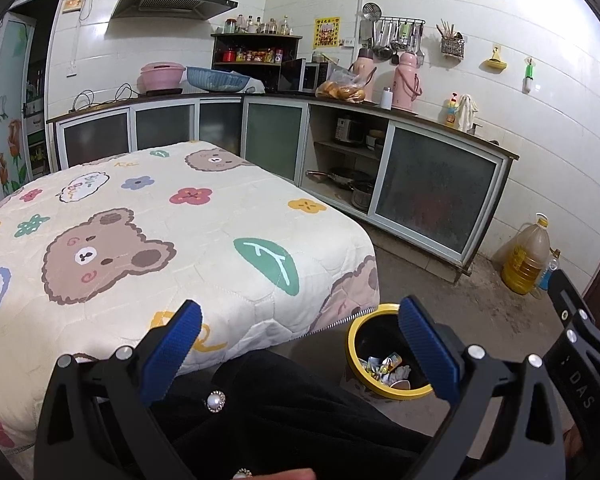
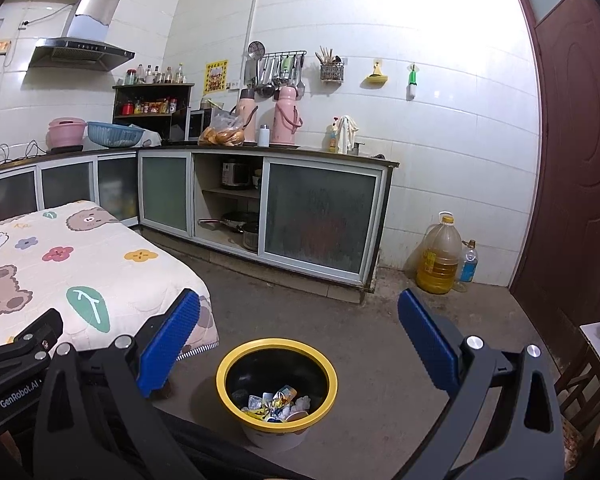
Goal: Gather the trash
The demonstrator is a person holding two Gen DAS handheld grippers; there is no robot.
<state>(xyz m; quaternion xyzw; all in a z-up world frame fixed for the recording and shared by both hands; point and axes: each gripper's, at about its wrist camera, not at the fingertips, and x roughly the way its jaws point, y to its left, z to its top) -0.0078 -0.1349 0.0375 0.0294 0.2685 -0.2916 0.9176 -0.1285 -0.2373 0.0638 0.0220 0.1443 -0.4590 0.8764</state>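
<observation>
Yellow plastic rims the trash bin (image 2: pixel 276 384), a small round pail with a black liner standing on the grey concrete floor (image 2: pixel 360 320) just beside the corner of the desk (image 1: pixel 140 240). Crumpled wrappers (image 2: pixel 276 402) and bits of paper lie at the bottom of the bin, visible in both views.

Both grippers are held up off the floor with nothing between their blue pads. The left gripper (image 1: pixel 300 354) has its fingers spread wide apart, one over the edge of the bear-print quilt (image 1: pixel 204 216) that covers the desk, the other over the bin's rim. The right gripper (image 2: pixel 298 346) likewise has its fingers wide apart, framing the bin, which sits on the floor between and below them.

A person's dark trousers (image 1: pixel 292 408) fill the lower part of the left wrist view. A kitchen counter (image 2: pixel 260 152) with glass-fronted cabinets runs along the tiled walls, and a large oil jug (image 2: pixel 439 254) stands on the floor near a brown door (image 2: pixel 572 152).
</observation>
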